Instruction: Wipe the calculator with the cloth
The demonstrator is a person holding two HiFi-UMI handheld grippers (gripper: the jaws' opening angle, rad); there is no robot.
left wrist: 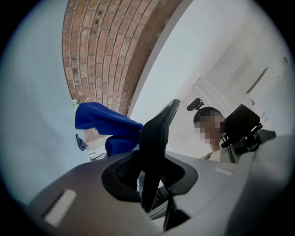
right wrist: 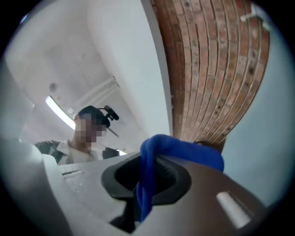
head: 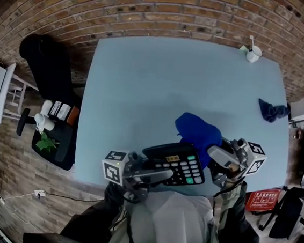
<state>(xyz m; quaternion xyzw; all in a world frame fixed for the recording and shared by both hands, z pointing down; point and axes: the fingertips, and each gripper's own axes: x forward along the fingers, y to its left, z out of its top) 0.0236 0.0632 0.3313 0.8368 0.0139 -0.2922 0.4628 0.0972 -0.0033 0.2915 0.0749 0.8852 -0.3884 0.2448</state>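
Pale blue table (head: 156, 81); black calculator (head: 177, 165) with green keys beside blue cloth (head: 197, 131).

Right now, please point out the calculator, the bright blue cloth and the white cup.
calculator (head: 182, 170), head view, on its keypad.
bright blue cloth (head: 197, 131), head view, middle of the bunched fabric.
white cup (head: 253, 54), head view, on its side wall.

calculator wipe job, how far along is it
Done: both things are picked up. The left hand-held gripper is shut on the calculator, and the right hand-held gripper is shut on the blue cloth. In hand: the cloth sits at the calculator's far end. Left: the strokes over the keys and display; the pictures do not show whether any have been made.
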